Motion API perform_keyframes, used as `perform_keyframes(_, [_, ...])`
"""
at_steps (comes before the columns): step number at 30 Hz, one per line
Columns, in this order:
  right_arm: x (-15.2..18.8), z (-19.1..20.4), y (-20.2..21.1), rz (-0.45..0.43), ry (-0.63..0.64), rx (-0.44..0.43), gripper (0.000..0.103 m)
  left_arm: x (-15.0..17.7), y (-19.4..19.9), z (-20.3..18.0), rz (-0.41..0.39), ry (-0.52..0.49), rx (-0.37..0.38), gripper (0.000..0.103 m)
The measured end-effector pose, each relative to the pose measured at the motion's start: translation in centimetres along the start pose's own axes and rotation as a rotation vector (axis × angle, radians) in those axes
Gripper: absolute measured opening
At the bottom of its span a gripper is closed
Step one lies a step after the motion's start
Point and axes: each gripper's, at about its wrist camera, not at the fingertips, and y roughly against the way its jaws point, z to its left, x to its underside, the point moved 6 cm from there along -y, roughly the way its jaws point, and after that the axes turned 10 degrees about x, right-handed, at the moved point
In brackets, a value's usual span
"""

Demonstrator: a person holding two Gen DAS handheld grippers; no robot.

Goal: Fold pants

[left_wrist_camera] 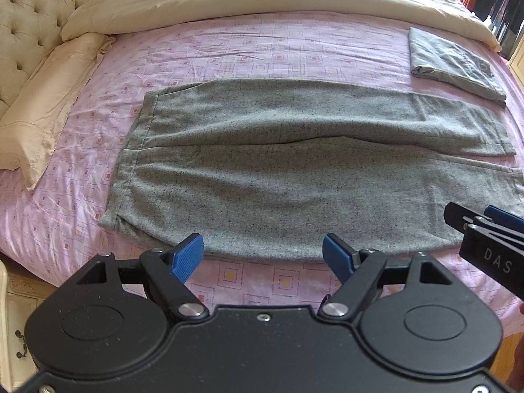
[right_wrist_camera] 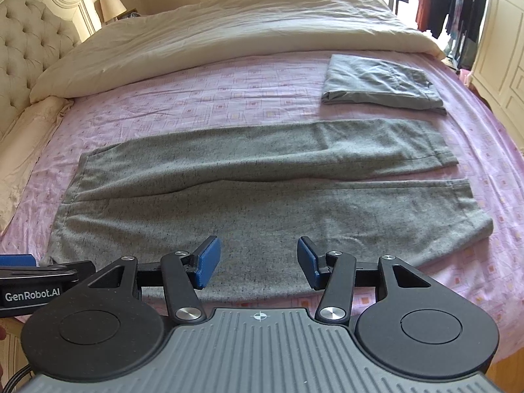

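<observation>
**Two spread grippers poised at the near edge of flat grey pants**

Two pairs of trousers lie on a bed dressed in a pink sheet (left_wrist_camera: 262,52) printed with small nested squares, its cloth lightly creased. Beyond it, a cream duvet (right_wrist_camera: 229,26) is bunched toward the far side, soft and rumpled. A tufted, buttoned headboard (left_wrist_camera: 29,9) rises at the left, with a pale satin pillow (left_wrist_camera: 42,108) lying against it. Behind the headboard stands a lamp (right_wrist_camera: 112,5) with a cream shade. At the far right, dark and orange clothes (right_wrist_camera: 435,3) hang by a bright window, and panelled cream doors (right_wrist_camera: 504,42) close off that side.

The pants (right_wrist_camera: 262,196) are a speckled grey knit, matte and slightly fuzzy, spread flat on the sheet just in front of both grippers. Their long axis runs left to right across the bed: the waistband end sits at the left, toward the pillow, and the two hemmed leg ends point right. The legs lie side by side, the far leg ending a little short of the near one, with a shallow ridge along the seam between them. A second, smoother grey pair, the folded pants (right_wrist_camera: 383,83), rests as a tidy rectangle well beyond the leg ends.

The left gripper (left_wrist_camera: 262,257) hovers at the near edge of the fabric, blue ribbed pads spread wide and gripping nothing. The right gripper (right_wrist_camera: 258,263) hangs over the near leg, likewise parted and empty.
</observation>
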Motion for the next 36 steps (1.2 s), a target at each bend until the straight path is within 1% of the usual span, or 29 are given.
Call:
perform_keyframes(3, [0.0,0.6,-0.8,0.025,-0.002,0.002,0.050,-0.5,-0.9,0.4,0.017,0.005,0.004,0.081])
perform_keyframes(5, [-0.1,0.9,-1.3,0.036,0.002,0.009,0.050,-1.2,-1.7,0.5,0.020,0.006,0.020,0.080])
perform_keyframes(7, [-0.5,0.9,-1.7,0.048,0.012,0.033,0.050,-2.2,-2.5,0.4,0.027,0.001,0.036,0.080])
perform_keyframes(8, [-0.7,0.9,-1.8,0.053,0.013,0.046,0.050,-2.8,-2.8,0.3,0.025,-0.003,0.048,0.078])
perform_keyframes(10, [-1.5,0.7,-2.1,0.044,0.005,0.057,0.050,-4.0,-3.3,0.0,-0.008,-0.017,0.069,0.078])
perform_keyframes(12, [-2.3,0.2,-2.6,0.045,-0.017,0.069,0.048,-5.0,-4.2,-0.6,-0.025,-0.042,0.092,0.077])
perform_keyframes(15, [-2.5,-1.7,-3.5,0.054,-0.086,0.110,0.044,-5.7,-5.8,-1.8,0.011,-0.086,0.139,0.074])
perform_keyframes(17, [-1.9,-3.8,-4.1,0.063,-0.134,0.150,0.040,-5.7,-6.4,-2.5,0.029,-0.099,0.151,0.074])
perform_keyframes(18, [-1.4,-5.1,-4.4,0.066,-0.155,0.177,0.035,-5.7,-6.7,-2.9,0.036,-0.107,0.154,0.074])
perform_keyframes(19, [-0.9,-6.5,-4.8,0.071,-0.175,0.205,0.033,-5.6,-7.0,-3.2,0.046,-0.116,0.155,0.074])
perform_keyframes(22, [0.9,-11.5,-5.7,0.090,-0.253,0.295,0.033,-5.3,-7.8,-4.2,0.076,-0.142,0.150,0.074])
perform_keyframes(25, [2.5,-16.8,-6.7,0.092,-0.351,0.359,0.032,-5.0,-8.4,-5.2,0.099,-0.153,0.120,0.074])
perform_keyframes(28, [3.9,-21.7,-8.1,0.109,-0.408,0.420,0.026,-4.7,-8.8,-6.0,0.122,-0.136,0.089,0.074])
perform_keyframes(30, [4.6,-24.2,-9.5,0.126,-0.414,0.442,0.025,-4.5,-9.0,-6.9,0.135,-0.122,0.070,0.074])
perform_keyframes(32, [5.2,-26.0,-11.0,0.145,-0.413,0.445,0.025,-4.2,-9.1,-7.9,0.150,-0.119,0.046,0.074])
perform_keyframes(34, [5.6,-27.4,-12.6,0.167,-0.415,0.422,0.025,-4.2,-9.0,-9.2,0.146,-0.120,0.030,0.074])
perform_keyframes(36, [5.6,-28.5,-13.7,0.162,-0.431,0.384,0.025,-4.2,-9.0,-10.4,0.144,-0.122,0.016,0.075])
